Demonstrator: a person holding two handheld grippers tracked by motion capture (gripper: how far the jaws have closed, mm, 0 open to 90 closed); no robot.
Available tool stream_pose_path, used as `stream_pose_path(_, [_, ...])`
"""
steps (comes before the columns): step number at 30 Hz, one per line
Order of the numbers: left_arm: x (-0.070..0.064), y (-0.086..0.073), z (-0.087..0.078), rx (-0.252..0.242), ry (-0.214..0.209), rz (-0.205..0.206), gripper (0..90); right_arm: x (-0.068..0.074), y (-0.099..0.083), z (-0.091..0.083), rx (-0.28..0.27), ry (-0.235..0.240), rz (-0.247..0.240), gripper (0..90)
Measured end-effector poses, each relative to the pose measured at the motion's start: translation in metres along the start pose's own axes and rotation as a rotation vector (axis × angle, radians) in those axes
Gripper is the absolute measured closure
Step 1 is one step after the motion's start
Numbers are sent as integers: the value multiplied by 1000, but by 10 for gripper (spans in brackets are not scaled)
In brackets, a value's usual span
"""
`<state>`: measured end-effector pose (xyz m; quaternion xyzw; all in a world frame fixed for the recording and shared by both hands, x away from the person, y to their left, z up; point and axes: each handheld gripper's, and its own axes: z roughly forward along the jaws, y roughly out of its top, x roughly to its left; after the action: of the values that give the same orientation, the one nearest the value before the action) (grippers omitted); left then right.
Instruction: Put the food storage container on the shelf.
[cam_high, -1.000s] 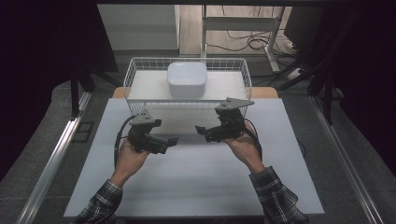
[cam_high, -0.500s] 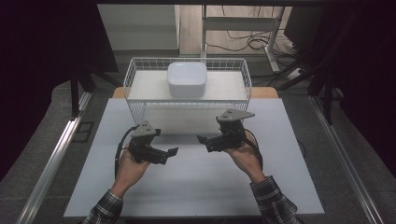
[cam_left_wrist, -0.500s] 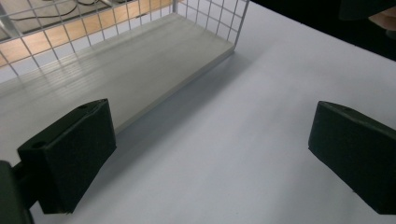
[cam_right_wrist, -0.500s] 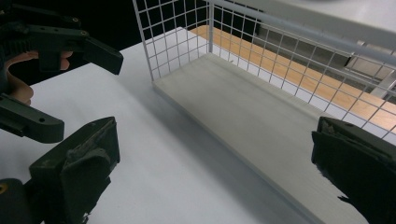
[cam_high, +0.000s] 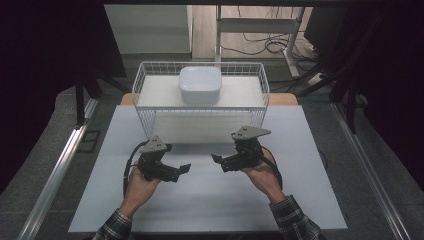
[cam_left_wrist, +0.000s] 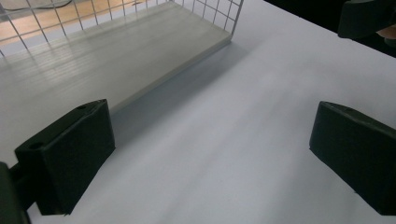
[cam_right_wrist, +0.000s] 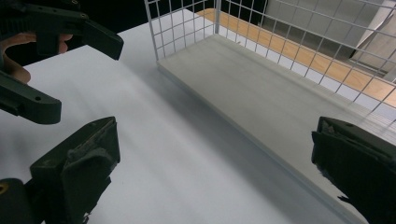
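A white wire basket (cam_high: 200, 122) stands at the back middle of the white table (cam_high: 210, 205). A white square bowl (cam_high: 200, 85) rests inside it on a pale board. In front of the basket, a hand holds my left gripper (cam_high: 180, 171) just above the table, open, jaws pointing right. My right gripper (cam_high: 220, 162) faces it from the right, open too. In the left gripper view the left gripper (cam_left_wrist: 210, 114) has only bare table between its jaws. The right gripper (cam_right_wrist: 217, 130) also holds nothing, and the basket's wires (cam_right_wrist: 280, 28) rise ahead of it.
The basket's pale floor board (cam_left_wrist: 116, 51) lies just beyond the left jaws. The left gripper's black fingers (cam_right_wrist: 93, 35) show at the upper left of the right gripper view. Metal rails (cam_high: 55, 170) run along the floor beside the table. Cables (cam_high: 265, 45) lie beyond it.
Both hands have drawn the grippers back from the basket toward the table's near edge. Both grippers stay open and empty.
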<state>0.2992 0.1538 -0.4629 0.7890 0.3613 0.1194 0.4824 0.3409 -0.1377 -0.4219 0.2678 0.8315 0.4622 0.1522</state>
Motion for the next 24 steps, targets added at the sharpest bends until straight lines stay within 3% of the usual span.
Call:
stream_pose_path(8, [-6, -9, 0, 16, -12, -3, 0, 2, -12, -5, 9, 5, -3, 8])
stream_pose_path(12, [-9, -14, 0, 21, -13, -3, 0, 0, -20, -7, 13, -8, 19, 0])
stream_pose_path(24, [-7, -34, -12, 28, 4, -33, 19, 1, -35, -19, 33, -14, 26, 0])
